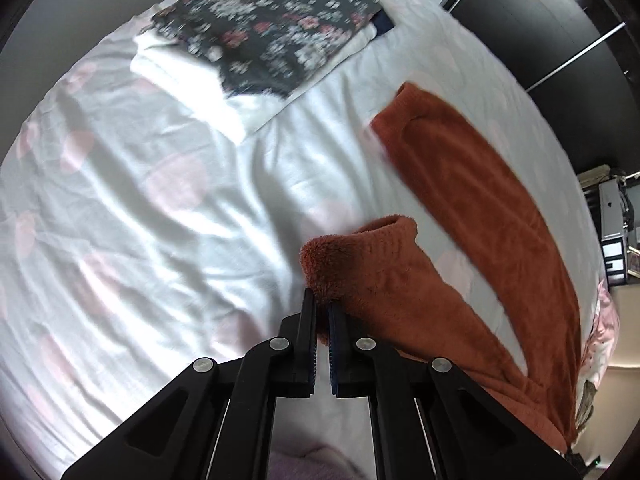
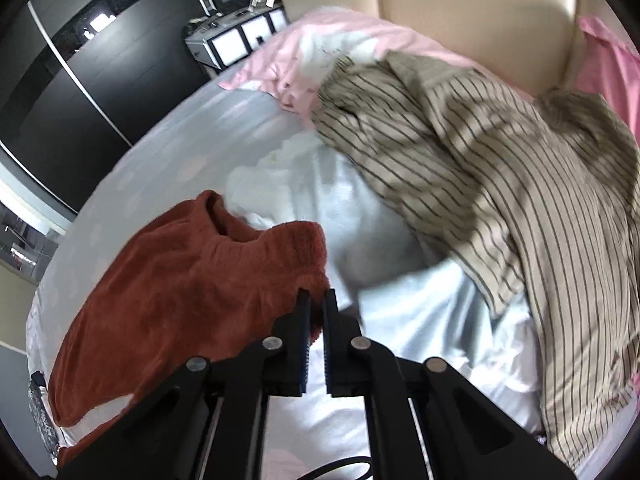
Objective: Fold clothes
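Note:
A rust-orange fleece garment (image 1: 460,240) lies across the white bed sheet (image 1: 160,208). My left gripper (image 1: 322,300) is shut on one cuffed end of it, lifted a little off the sheet. In the right wrist view the same fleece garment (image 2: 180,288) hangs to the left, and my right gripper (image 2: 317,298) is shut on its edge near the waistband. Both pairs of jaws stand nearly together with fleece pinched between the tips.
A folded dark floral garment (image 1: 272,28) rests on folded white cloth (image 1: 180,76) at the far side of the bed. A crumpled beige striped shirt (image 2: 500,184) and a pink pillow (image 2: 320,56) lie near the cream headboard (image 2: 460,8). Dark wardrobe doors (image 2: 80,72) stand beyond the bed.

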Available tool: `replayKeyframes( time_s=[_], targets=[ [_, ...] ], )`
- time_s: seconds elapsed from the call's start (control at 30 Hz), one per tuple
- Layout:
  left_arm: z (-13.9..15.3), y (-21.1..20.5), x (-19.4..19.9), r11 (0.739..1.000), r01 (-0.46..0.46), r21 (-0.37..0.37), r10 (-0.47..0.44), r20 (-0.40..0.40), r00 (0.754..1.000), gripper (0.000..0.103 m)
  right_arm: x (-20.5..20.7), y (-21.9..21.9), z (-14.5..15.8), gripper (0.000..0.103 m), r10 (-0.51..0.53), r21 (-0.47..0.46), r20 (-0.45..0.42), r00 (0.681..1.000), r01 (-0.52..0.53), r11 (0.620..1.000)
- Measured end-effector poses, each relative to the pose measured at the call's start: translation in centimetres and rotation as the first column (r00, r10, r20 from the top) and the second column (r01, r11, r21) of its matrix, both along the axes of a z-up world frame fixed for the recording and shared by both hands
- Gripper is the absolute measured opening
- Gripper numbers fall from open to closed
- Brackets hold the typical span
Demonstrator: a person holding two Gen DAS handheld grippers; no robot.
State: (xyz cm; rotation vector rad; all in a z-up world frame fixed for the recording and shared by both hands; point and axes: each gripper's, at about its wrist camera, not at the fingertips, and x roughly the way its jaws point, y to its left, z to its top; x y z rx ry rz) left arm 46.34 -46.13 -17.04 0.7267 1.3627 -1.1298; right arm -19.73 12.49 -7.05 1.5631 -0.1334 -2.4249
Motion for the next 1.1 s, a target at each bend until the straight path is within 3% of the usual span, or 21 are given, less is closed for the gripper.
replayKeyframes(
  time_s=[0.17,0.4,0.6,0.67,0.83,0.97,1.1],
  targets=[
    [-3.3,1.7,0.0,0.990,0.050,0.135,-0.062,0.081,0.995,0.005,1.2,2.1,-4.1,0.005,-0.028,0.072,0.090,0.996,0.021,0.997],
    [-9.2,2.0,-0.8,0.945,0.074,0.318,-0.134,0.171,0.976,0.006,1.3,3.5,-8.7,0.005,-0.049,0.106,0.133,0.990,0.035,0.994],
    [-7.3,2.1,0.2,0.955,0.110,0.276,-0.156,0.147,0.977,0.020,1.2,3.2,-8.2,0.010,0.025,0.126,0.134,0.991,-0.042,0.991],
    [-6.7,2.2,0.5,0.957,0.122,0.262,-0.163,0.140,0.977,0.038,1.3,3.3,-7.7,0.020,0.056,0.133,0.134,0.989,-0.074,0.988],
    [-5.2,2.4,1.3,0.962,0.151,0.227,-0.182,0.121,0.976,0.039,1.7,4.3,-6.0,0.022,0.081,0.133,0.124,0.989,-0.098,0.986],
    [-5.9,0.9,-0.3,0.962,0.190,0.197,-0.223,0.159,0.962,0.050,2.0,5.0,-4.2,0.022,0.051,0.173,0.091,0.995,-0.066,0.983],
    [-6.9,-0.7,-2.1,0.958,0.231,0.169,-0.264,0.204,0.943,0.052,2.3,4.5,-3.1,0.022,0.048,0.033,0.129,0.990,-0.052,0.998]
  ],
)
